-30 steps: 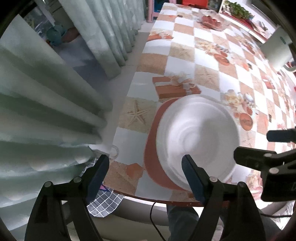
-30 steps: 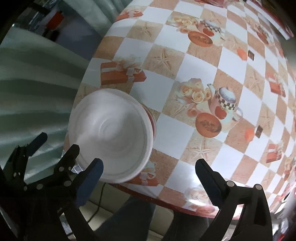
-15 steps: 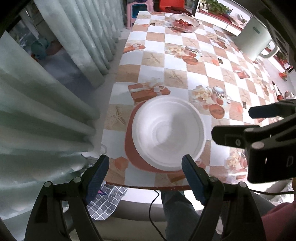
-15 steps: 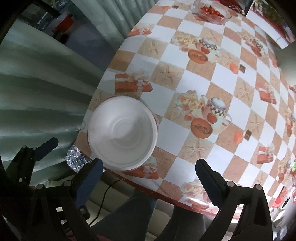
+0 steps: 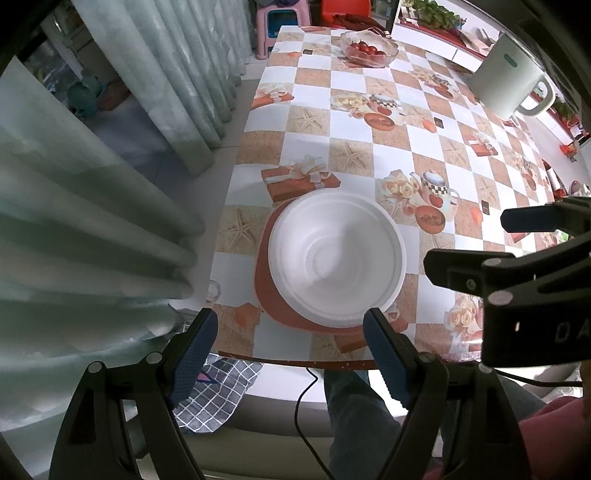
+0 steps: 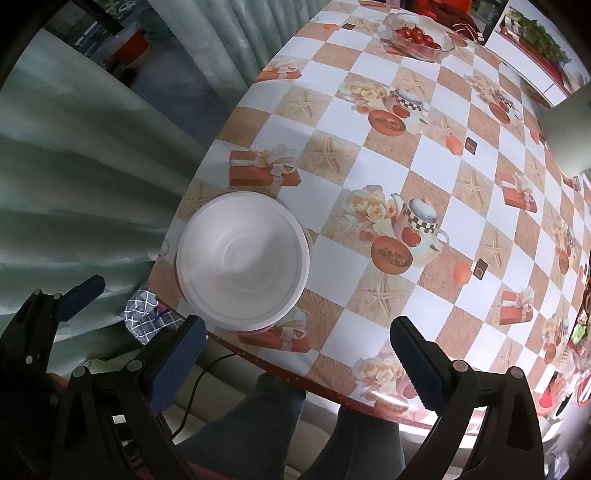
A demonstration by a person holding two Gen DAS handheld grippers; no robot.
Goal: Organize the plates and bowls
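Home dining room.
Patterned tablecloth (image 5: 369,147), bowl of tomatoes (image 5: 367,50), electric kettle (image 5: 508,86), long curtains (image 5: 177,74), plastic stool (image 5: 275,26).

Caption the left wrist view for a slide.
Open left claw above a white foam bowl stacked on a red plate.

A glass dish of tomatoes (image 5: 368,48) and a white kettle (image 5: 508,81) sit well apart on the checkered tablecloth (image 5: 314,92).
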